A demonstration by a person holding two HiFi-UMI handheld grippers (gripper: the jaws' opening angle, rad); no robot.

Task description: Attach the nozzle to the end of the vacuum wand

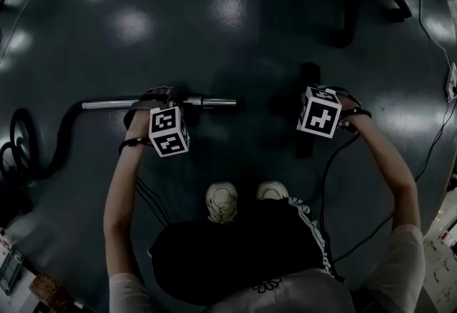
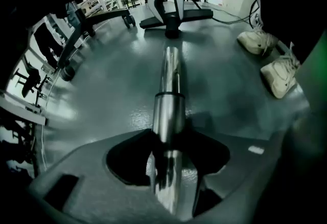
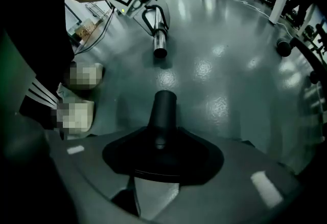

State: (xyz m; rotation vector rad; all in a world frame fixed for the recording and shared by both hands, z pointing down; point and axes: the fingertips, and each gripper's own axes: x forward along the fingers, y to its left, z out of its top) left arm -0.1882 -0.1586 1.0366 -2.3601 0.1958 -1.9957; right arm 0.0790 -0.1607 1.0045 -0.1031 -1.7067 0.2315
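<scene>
Hose (image 1: pixel 53 140) curls far left on floor (image 1: pixel 235 11), feeding wand (image 1: pixel 211 101), which lies flat with open end toward centre. My left gripper (image 2: pixel 167 146) straddles wand mid-length, jaws pinching it from both sides. Shoes (image 1: pixel 223 201) in middle, below wand tip. Nozzle (image 1: pixel 307 143) on floor right of wand end, apart, not attached. My right gripper (image 3: pixel 162 151) over nozzle, jaws spread, nozzle between them, no squeeze I can see.
</scene>
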